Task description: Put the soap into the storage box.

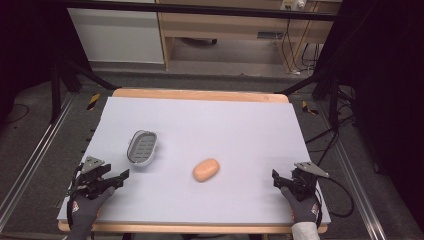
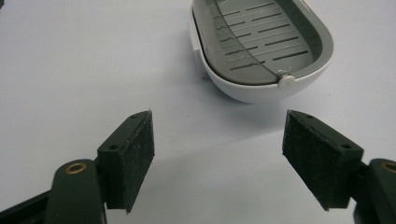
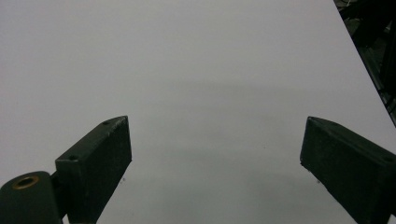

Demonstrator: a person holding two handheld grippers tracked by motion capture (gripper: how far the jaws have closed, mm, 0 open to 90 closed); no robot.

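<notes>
We hold the left gripper [image 1: 121, 176] near the table's [image 1: 210, 120] front left corner, its jaws spread wide and empty; the soap dish [image 1: 142, 147] lies just ahead of it and a little to the right, its long axis running away from us with a slight tilt; the orange soap bar [image 1: 206, 169] sits between the two tools, well apart from the dish, and looks roughly as near one hand as the other; the right gripper [image 1: 276, 179] rests at the front right, jaws likewise parted, nothing between them. Our left gripper view brings out the dish's [image 2: 261, 46] slotted grey insert, barely legible from above; our right gripper view faces bare table [image 3: 196, 70].
</notes>
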